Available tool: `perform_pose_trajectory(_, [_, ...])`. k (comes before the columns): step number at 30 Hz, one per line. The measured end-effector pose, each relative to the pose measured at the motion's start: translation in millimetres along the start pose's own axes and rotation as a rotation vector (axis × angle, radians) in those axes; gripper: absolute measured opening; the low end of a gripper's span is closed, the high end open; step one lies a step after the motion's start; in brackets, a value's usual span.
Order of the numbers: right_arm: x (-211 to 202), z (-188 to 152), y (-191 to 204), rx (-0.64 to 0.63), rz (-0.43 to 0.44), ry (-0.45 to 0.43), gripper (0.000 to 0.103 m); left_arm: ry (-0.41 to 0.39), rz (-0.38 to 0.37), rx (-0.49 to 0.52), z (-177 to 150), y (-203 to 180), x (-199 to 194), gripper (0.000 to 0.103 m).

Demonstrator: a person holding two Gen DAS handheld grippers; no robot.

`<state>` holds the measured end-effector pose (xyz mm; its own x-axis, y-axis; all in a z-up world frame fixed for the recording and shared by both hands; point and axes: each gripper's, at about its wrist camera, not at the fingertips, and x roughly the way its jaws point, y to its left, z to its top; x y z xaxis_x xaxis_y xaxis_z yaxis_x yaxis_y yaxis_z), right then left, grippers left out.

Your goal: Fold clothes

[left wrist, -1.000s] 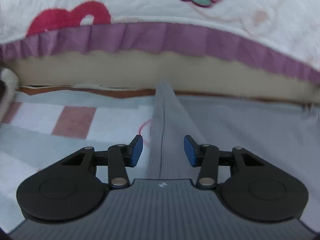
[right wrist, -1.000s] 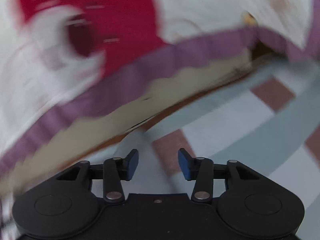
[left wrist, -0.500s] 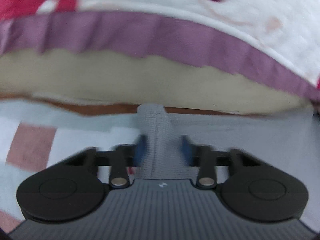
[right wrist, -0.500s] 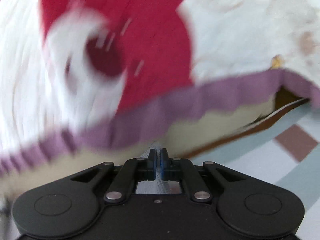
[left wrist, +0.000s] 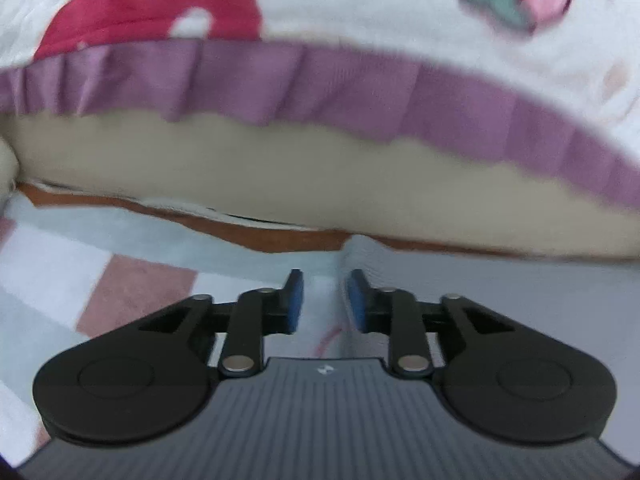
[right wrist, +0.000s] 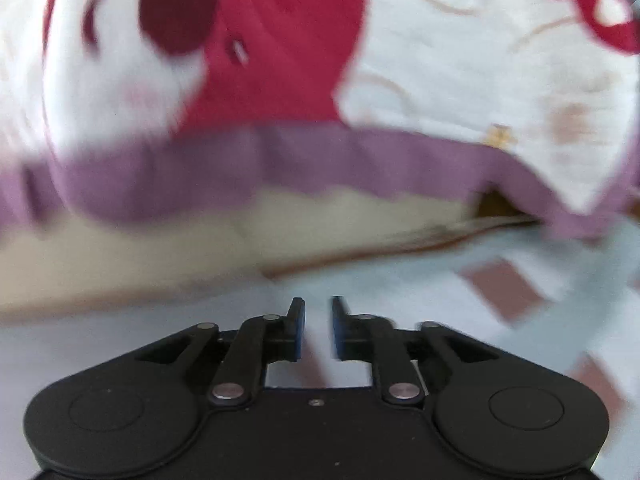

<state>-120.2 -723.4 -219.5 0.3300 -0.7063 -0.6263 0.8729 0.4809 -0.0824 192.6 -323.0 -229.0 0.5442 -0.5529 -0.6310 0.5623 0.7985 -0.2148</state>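
no readable text, labels or numbers

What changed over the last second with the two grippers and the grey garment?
Both grippers pinched shut on the grey garment half a second ago and have just been opening. The left gripper and right gripper now stand open, nothing pressed between them. The quilt and checked sheet stay put.

Soft cloth and matt black plastic

We see a quilted white blanket [left wrist: 360, 8] with satiny purple trim [left wrist: 320, 80], a smooth checked sheet [left wrist: 60, 264], a grey garment [left wrist: 500, 292] — and matt plastic left gripper [left wrist: 322, 296] with metal rivets.
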Motion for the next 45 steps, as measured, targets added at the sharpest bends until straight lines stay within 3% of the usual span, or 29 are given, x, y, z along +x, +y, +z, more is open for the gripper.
perform_pose_trajectory(1, [-9.5, -7.0, -6.8, 0.029, 0.058, 0.008, 0.023, 0.005, -0.059, -0.042, -1.2, 4.7, -11.1, 0.048])
perform_pose_trajectory(3, [-29.1, -21.2, -20.7, 0.091, 0.177, 0.026, 0.035, 0.059, -0.150, -0.083, -7.2, 12.0, -39.7, 0.050])
perform_pose_trajectory(5, [-58.1, -37.1, -37.2, 0.192, 0.303, 0.054, 0.039, 0.115, -0.173, -0.053, -17.0, 16.7, -69.2, 0.050])
perform_pose_trajectory(7, [-90.2, -52.8, -36.3, 0.246, 0.414, 0.113, 0.040, 0.160, -0.129, -0.008, -24.8, 25.2, -100.9, 0.053])
perform_pose_trajectory(9, [-118.1, -63.2, -32.4, 0.219, 0.507, 0.154, 0.040, 0.199, -0.070, 0.032, -34.5, 29.3, -135.2, 0.055])
perform_pose_trajectory(15, [-219.3, -82.0, -10.1, 0.128, 0.751, 0.184, 0.046, 0.257, 0.005, 0.039, -56.7, 49.7, -232.6, 0.062])
perform_pose_trajectory(20, [-289.2, -84.5, -11.0, -0.085, 0.782, 0.117, 0.051, 0.352, 0.037, -0.056, -74.3, 78.6, -303.5, 0.064])
perform_pose_trajectory(23, [-315.6, -94.3, -14.4, -0.142, 0.818, 0.127, 0.052, 0.487, -0.045, -0.236, -93.9, 89.4, -321.6, 0.065])
perform_pose_trajectory(26, [-334.3, -116.0, -0.7, -0.256, 0.878, 0.173, 0.052, 0.520, -0.049, -0.269, -110.6, 90.2, -325.7, 0.065])
perform_pose_trajectory(27, [-341.3, -125.0, 5.3, -0.309, 0.887, 0.186, 0.052, 0.524, -0.037, -0.267, -115.2, 89.6, -327.2, 0.065])
perform_pose_trajectory(29, [-358.7, -148.2, 13.9, -0.456, 0.926, 0.199, 0.052, 0.461, 0.097, -0.120, -114.5, 77.3, -333.3, 0.065])
perform_pose_trajectory(31, [-375.7, -170.7, 22.0, -0.598, 0.962, 0.210, 0.052, 0.447, 0.147, 0.021, -115.1, 61.4, -345.2, 0.066])
perform_pose_trajectory(32, [-380.6, -176.8, 21.7, -0.626, 0.975, 0.217, 0.052, 0.442, 0.161, 0.071, -115.3, 54.9, -351.1, 0.066])
perform_pose_trajectory(33, [-385.5, -183.0, 21.3, -0.655, 0.988, 0.224, 0.053, 0.453, 0.126, 0.022, -115.6, 55.2, -357.0, 0.066])
perform_pose_trajectory(36, [-393.4, -194.4, 20.7, -0.666, 0.998, 0.271, 0.053, 0.485, 0.022, -0.120, -116.8, 55.8, -373.7, 0.066])
perform_pose_trajectory(37, [-395.6, -195.8, 24.2, -0.643, 0.951, 0.324, 0.053, 0.508, -0.002, -0.146, -119.4, 53.9, -374.0, 0.066])
perform_pose_trajectory(38, [-402.1, -194.4, 29.7, -0.636, 0.886, 0.381, 0.052, 0.527, -0.007, -0.158, -122.6, 50.8, -373.9, 0.066])
perform_pose_trajectory(40, [-428.7, -184.6, 39.1, -0.579, 0.839, 0.384, 0.052, 0.553, 0.025, -0.174, -134.3, 42.8, -371.7, 0.066])
perform_pose_trajectory(41, [-440.8, -182.3, 43.7, -0.547, 0.879, 0.351, 0.053, 0.562, 0.024, -0.198, -140.4, 41.1, -368.5, 0.066])
perform_pose_trajectory(43, [-459.7, -192.7, 57.3, -0.604, 1.030, 0.268, 0.053, 0.564, 0.033, -0.253, -150.7, 36.6, -356.7, 0.068])
perform_pose_trajectory(45, [-455.3, -209.6, 53.7, -0.691, 1.043, 0.257, 0.054, 0.576, 0.118, -0.215, -154.1, 25.5, -342.5, 0.069])
